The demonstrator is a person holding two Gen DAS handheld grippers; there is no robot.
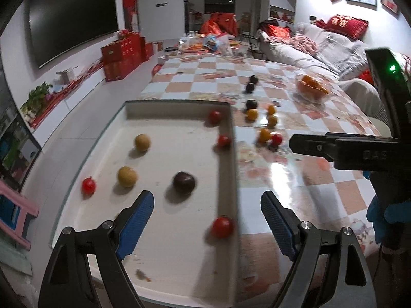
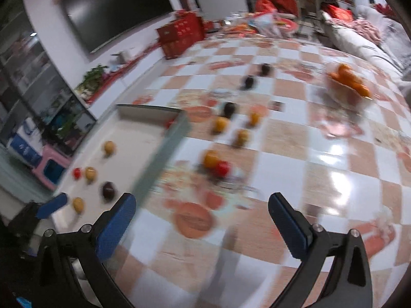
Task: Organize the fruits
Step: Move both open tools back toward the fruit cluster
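A white tray (image 1: 227, 169) sits at the table's left edge. It holds a dark plum (image 1: 183, 182), yellow fruits (image 1: 127, 176) and red tomatoes (image 1: 222, 227). My left gripper (image 1: 206, 200) hangs open above the tray's near right part, with nothing between its pads. On the checked cloth right of the tray lie loose orange fruits (image 1: 264, 134), a red one (image 1: 277, 139) and dark plums (image 1: 251, 104). My right gripper (image 2: 203, 201) is open and empty over the cloth, short of the orange and red pair (image 2: 215, 164). This view is motion-blurred.
A glass bowl of oranges (image 1: 312, 87) stands at the table's far right. Clutter and bags (image 1: 213, 42) fill the far end. A sofa (image 1: 321, 51) runs along the right side. Red boxes (image 1: 120, 59) and a TV (image 1: 72, 23) are at the left.
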